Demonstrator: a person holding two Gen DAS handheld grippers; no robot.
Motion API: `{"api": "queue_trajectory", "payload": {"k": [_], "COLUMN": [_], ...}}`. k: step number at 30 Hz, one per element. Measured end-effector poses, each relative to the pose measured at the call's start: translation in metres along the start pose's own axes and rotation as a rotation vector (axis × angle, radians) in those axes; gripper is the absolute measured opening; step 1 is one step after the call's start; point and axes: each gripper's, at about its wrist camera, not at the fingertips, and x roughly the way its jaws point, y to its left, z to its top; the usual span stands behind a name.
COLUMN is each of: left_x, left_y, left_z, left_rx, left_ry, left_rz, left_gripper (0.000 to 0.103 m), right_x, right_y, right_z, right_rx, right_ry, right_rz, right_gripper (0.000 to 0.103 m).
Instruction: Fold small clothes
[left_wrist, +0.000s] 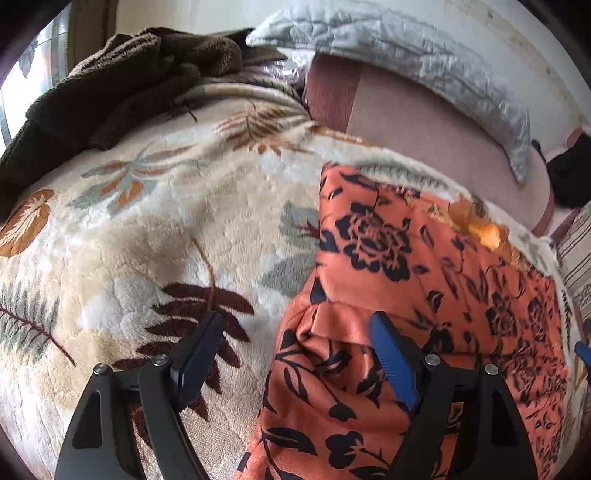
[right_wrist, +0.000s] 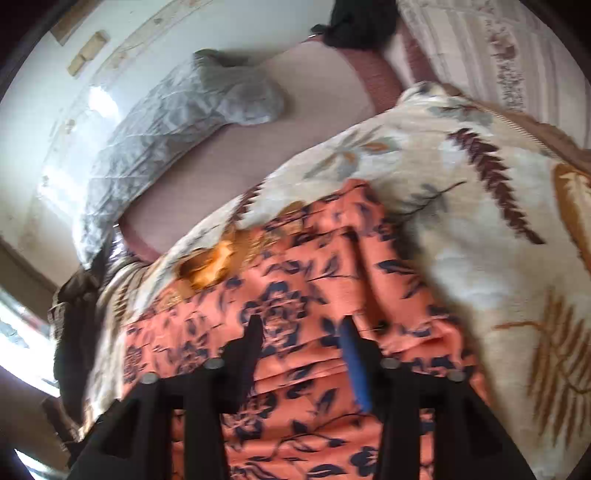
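Observation:
An orange garment with a dark floral print lies spread on a cream fleece blanket with leaf patterns. My left gripper stands open over the garment's left edge. Its black finger is above the blanket and its blue pad above a folded part of the cloth. In the right wrist view, which is blurred, my right gripper is open just above the middle of the garment, with only flat cloth under the gap. Neither gripper holds anything.
A brown fluffy cloth is heaped at the blanket's far left. A grey quilted pillow lies by the wall on a pink sheet. A black item and a striped cushion sit at the far right.

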Motion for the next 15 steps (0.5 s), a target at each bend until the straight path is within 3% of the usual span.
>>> {"api": "queue_trajectory", "payload": {"k": [1,2,4,5,9,12,15], "left_x": [0.004,0.002,-0.005,-0.009,-0.021,-0.045,-0.078], "left_y": [0.000,-0.002,-0.005,-0.004,0.003,0.012,0.024], "left_z": [-0.002,-0.003,-0.002,-0.001,-0.004,-0.014,-0.036], "left_rx": [-0.001,0.000,0.003,-0.003,-0.014,-0.001,0.026], "left_ry": [0.001,-0.021,-0.044,-0.058,-0.074,-0.109,-0.143], "left_rz": [0.012,0.021,0.017,0.001,-0.033,-0.084,-0.119], "left_gripper": [0.082,0.082,0.082,0.082,0.082,0.082,0.082], "right_x": [0.007,0.019,0.052,0.058,0.003,-0.055,-0.102], "right_y": [0.002,0.001,-0.024,-0.039,-0.022,-0.019,-0.041], "right_z": [-0.002,-0.005,-0.012,-0.016,-0.014,-0.023,-0.046], "right_rx": [0.005,0.012,0.097,0.170,0.096,0.000,-0.051], "right_ry": [0.010,0.019,0.106,0.121,0.032,-0.027,0.007], "right_rz": [0.051,0.058,-0.061,-0.041,0.030,0.023,0.015], "right_gripper": [0.081,0.081,0.080,0.077,0.076,0.076,0.077]}}
